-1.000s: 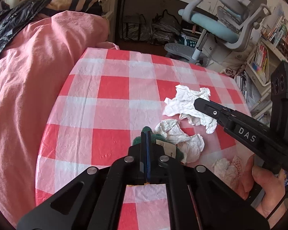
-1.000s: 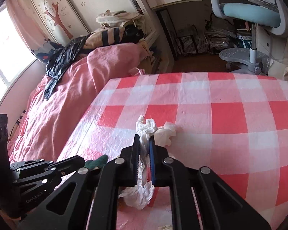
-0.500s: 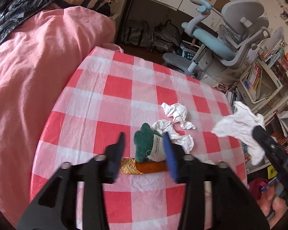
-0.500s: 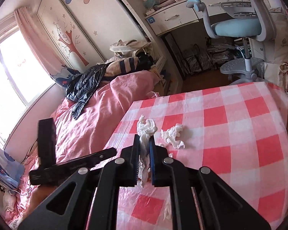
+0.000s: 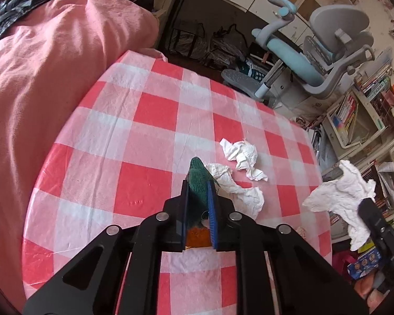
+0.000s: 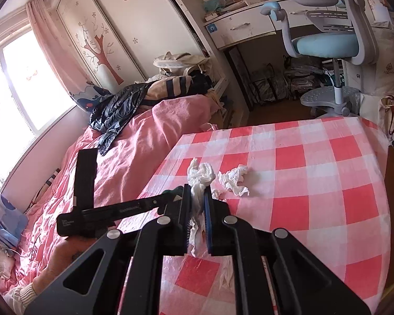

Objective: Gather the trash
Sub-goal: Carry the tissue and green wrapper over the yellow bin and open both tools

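The left claw (image 5: 198, 197) is squeezed tight on a toy carrot (image 5: 197, 183), with the green top sticking out past the tips and the orange part tucked back between the fingers. It grips the carrot near the middle, likely so it will not slip while it is carried. The claw sits low over the table (image 5: 144, 120), tilted down, just near-side of two tissues.

One tissue (image 5: 233, 183) lies touching the carrot's right side. A second tissue (image 5: 243, 155) lies just beyond it, farther out on the table. Both still need picking up.

The right claw (image 6: 197, 204) is pinched shut on a third tissue (image 6: 199, 183). The paper bunches above the tips and hangs down below them. This claw is lifted up off the table, past the table's right edge, probably on its way to a bin, though no bin can be clearly seen.
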Action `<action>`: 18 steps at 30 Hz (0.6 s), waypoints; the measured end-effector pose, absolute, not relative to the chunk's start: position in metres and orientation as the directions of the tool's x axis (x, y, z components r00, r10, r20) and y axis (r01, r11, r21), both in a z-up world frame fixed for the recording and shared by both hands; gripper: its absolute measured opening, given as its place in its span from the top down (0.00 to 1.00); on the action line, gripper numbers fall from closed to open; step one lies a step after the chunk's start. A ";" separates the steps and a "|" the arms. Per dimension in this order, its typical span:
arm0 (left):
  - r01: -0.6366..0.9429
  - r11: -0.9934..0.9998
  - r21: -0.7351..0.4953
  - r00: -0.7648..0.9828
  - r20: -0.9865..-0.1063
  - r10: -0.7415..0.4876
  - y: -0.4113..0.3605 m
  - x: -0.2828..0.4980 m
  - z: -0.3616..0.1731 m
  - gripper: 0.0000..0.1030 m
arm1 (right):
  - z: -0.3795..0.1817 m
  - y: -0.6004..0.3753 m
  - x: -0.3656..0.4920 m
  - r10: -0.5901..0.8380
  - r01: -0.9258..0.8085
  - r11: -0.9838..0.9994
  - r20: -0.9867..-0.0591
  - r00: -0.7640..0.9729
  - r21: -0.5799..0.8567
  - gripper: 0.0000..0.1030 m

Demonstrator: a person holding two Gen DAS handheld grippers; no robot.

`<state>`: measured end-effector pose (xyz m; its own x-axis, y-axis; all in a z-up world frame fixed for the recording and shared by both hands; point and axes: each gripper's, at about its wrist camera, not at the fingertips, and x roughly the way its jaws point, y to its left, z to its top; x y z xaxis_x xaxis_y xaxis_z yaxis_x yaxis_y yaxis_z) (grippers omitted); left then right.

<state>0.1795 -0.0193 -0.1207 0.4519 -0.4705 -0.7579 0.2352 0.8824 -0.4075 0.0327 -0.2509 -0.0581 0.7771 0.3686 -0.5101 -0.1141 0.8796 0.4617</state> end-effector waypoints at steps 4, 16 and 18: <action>0.252 0.908 -0.334 0.507 -0.754 -0.418 -0.016 0.170 -0.095 0.88 | -0.054 -0.250 0.028 0.363 -0.124 0.887 -0.505 0.783 0.445 0.90; 0.404 0.839 -0.364 0.594 -0.593 -0.544 -0.015 0.101 -0.017 0.88 | -0.025 -0.253 -0.011 0.340 -0.141 0.894 -0.441 0.831 0.425 0.90; 0.437 0.828 -0.353 0.600 -0.572 -0.560 -0.020 0.087 -0.008 0.88 | -0.016 -0.259 -0.027 0.320 -0.137 0.904 -0.426 0.846 0.406 0.90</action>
